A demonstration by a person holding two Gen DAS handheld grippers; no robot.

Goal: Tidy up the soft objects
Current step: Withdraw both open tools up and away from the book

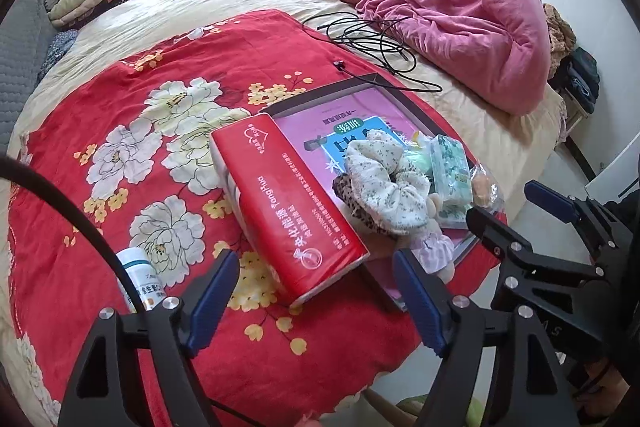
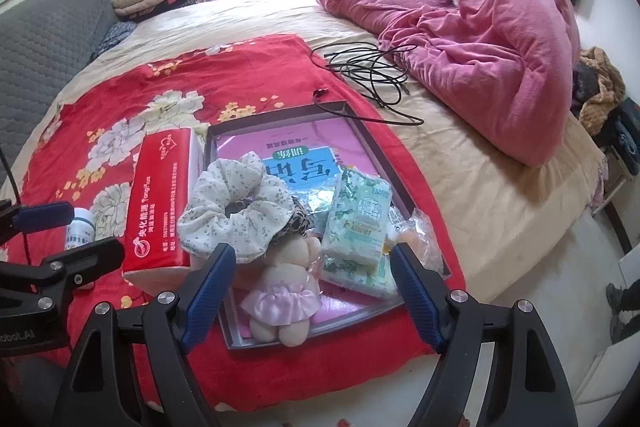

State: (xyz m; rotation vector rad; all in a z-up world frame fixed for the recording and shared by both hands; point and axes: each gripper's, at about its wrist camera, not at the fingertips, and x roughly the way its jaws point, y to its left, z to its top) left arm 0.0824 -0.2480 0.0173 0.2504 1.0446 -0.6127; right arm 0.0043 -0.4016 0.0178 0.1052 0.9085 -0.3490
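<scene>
On a bed spread with a red floral cloth (image 2: 120, 95), a shallow grey tray (image 2: 372, 143) holds a jumble of soft things. A pale scrunchie (image 2: 224, 203) lies on the tray's left side, a leopard-print scrunchie (image 2: 298, 223) half hidden under it. A doll (image 2: 284, 291) in a pink skirt lies at the tray's near edge, its long axis running from the scrunchies toward the camera, legs nearest. A green tissue pack (image 2: 360, 223) lies lengthwise on the right, leaning on a second one. A red tissue pack (image 1: 288, 207) rests partly on the tray's left rim, its long axis running front to back. The left gripper (image 1: 320, 291) hovers above the red pack's near end, jaws apart and empty. The right gripper (image 2: 316, 291) hangs over the doll, jaws wide apart, gripping nothing. A white bottle (image 1: 140, 279) stands left of the red pack.
</scene>
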